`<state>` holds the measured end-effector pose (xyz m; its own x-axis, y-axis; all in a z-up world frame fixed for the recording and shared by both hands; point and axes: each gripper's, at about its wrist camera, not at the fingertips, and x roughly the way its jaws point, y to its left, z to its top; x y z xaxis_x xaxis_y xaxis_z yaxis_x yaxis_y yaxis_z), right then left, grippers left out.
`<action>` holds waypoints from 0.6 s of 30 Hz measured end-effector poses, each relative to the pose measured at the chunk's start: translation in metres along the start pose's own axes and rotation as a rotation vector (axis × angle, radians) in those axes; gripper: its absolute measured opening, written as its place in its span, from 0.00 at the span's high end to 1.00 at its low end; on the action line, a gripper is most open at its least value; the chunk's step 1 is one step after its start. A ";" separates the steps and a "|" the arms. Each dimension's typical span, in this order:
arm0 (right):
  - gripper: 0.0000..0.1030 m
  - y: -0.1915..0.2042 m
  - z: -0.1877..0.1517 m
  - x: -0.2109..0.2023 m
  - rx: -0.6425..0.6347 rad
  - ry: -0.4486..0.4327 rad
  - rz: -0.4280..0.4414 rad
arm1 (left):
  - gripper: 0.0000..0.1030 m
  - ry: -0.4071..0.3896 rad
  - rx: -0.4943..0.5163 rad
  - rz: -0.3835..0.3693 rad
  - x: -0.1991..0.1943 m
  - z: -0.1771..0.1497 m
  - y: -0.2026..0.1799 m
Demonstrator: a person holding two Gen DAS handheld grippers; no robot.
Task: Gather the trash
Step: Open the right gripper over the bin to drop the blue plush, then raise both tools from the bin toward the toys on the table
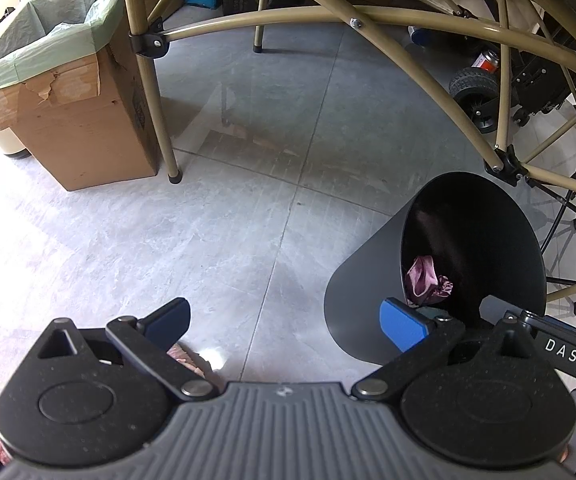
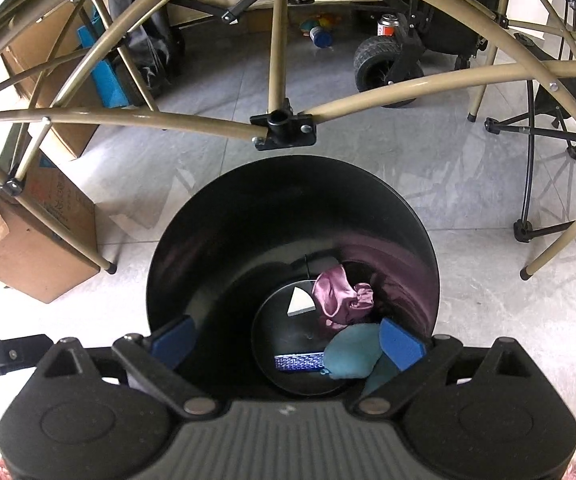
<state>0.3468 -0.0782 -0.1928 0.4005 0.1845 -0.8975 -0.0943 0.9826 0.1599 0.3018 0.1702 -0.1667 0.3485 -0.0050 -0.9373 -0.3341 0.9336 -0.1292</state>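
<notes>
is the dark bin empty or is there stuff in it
Not empty. The right wrist view looks down into the bin: a crumpled purple cloth, a teal pouch and a blue patterned strip lie at the bottom.

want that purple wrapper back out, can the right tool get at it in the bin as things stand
Probably yes: the right tool is open over the bin mouth, and the purple wrapper lies uncovered at the bottom.

My right gripper (image 2: 288, 344) has blue pads on black arms and a ribbed grey body, and my left gripper (image 1: 285, 324) matches. The bin (image 2: 292, 216) is dark grey outside, glossy black inside. In it lie a shiny mauve wrapper (image 2: 338, 296), a teal pouch (image 2: 352, 354) and a blue-and-white checked strip (image 2: 299, 361). The floor tiles (image 1: 247, 184) are mottled grey; the frame tubes (image 2: 368, 98) are tan.
</notes>
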 end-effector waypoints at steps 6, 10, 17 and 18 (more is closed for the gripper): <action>0.04 -0.001 -0.001 -0.002 -0.003 -0.003 0.002 | 0.00 -0.003 -0.001 -0.004 -0.002 0.000 -0.001; 0.04 -0.001 -0.002 -0.008 -0.010 -0.016 0.007 | 0.00 -0.019 0.003 -0.021 -0.010 0.000 -0.003; 0.04 -0.006 -0.004 -0.032 -0.018 -0.081 0.011 | 0.00 -0.090 0.026 -0.038 -0.033 -0.005 -0.013; 0.04 -0.007 -0.003 -0.036 -0.020 -0.091 0.012 | 0.00 -0.107 0.029 -0.043 -0.038 -0.006 -0.015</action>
<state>0.3298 -0.0914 -0.1628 0.4805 0.1982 -0.8543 -0.1177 0.9799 0.1612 0.2881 0.1546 -0.1308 0.4538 -0.0081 -0.8910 -0.2924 0.9432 -0.1575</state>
